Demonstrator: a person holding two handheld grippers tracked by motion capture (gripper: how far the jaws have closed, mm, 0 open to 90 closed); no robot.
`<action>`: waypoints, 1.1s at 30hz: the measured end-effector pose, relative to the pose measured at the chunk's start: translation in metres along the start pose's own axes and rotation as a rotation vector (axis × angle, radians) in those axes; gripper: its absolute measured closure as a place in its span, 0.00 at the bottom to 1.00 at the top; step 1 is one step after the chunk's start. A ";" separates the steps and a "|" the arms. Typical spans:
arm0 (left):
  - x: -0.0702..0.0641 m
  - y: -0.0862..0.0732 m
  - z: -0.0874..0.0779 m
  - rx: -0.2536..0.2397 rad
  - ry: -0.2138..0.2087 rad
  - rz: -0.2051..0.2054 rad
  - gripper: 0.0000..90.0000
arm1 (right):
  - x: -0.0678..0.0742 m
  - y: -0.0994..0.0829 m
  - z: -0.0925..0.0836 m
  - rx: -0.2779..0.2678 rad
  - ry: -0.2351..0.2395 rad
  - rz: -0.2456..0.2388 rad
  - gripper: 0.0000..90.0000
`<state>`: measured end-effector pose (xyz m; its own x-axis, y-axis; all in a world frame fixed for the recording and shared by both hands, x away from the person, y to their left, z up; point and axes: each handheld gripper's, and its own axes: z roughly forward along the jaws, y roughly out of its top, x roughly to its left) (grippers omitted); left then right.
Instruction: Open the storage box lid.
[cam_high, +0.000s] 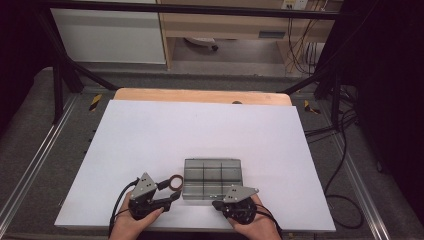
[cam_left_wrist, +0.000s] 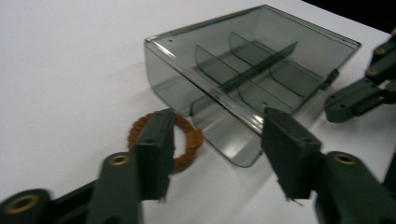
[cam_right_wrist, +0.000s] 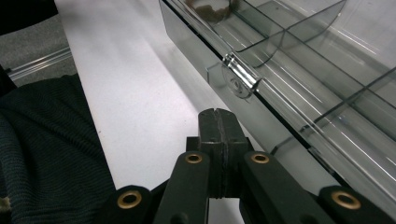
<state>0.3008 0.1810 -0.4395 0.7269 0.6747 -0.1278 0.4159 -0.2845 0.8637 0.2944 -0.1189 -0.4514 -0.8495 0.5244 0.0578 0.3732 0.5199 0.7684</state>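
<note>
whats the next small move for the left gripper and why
Probably ease the left gripper forward and to its left, then close on the bracelet. Its jaws are open, the bracelet lies on the table against the box by one jaw, and the right gripper is shut, holding nothing.

You will find no readable text, label, brand, number or sign on anything here; nothing shows legible writing.
</note>
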 end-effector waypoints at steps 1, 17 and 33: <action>-0.001 0.000 0.000 0.002 -0.009 0.001 0.60 | 0.000 0.000 0.000 0.000 -0.001 0.000 1.00; -0.008 -0.003 0.003 0.096 -0.109 0.031 1.00 | -0.004 -0.001 0.001 0.010 -0.006 0.014 1.00; -0.009 -0.004 0.004 0.080 -0.106 0.029 1.00 | -0.005 -0.002 0.001 0.000 -0.012 0.026 1.00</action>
<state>0.2946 0.1732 -0.4436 0.7912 0.5909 -0.1577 0.4328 -0.3589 0.8270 0.2986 -0.1221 -0.4534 -0.8349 0.5460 0.0699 0.3950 0.5057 0.7670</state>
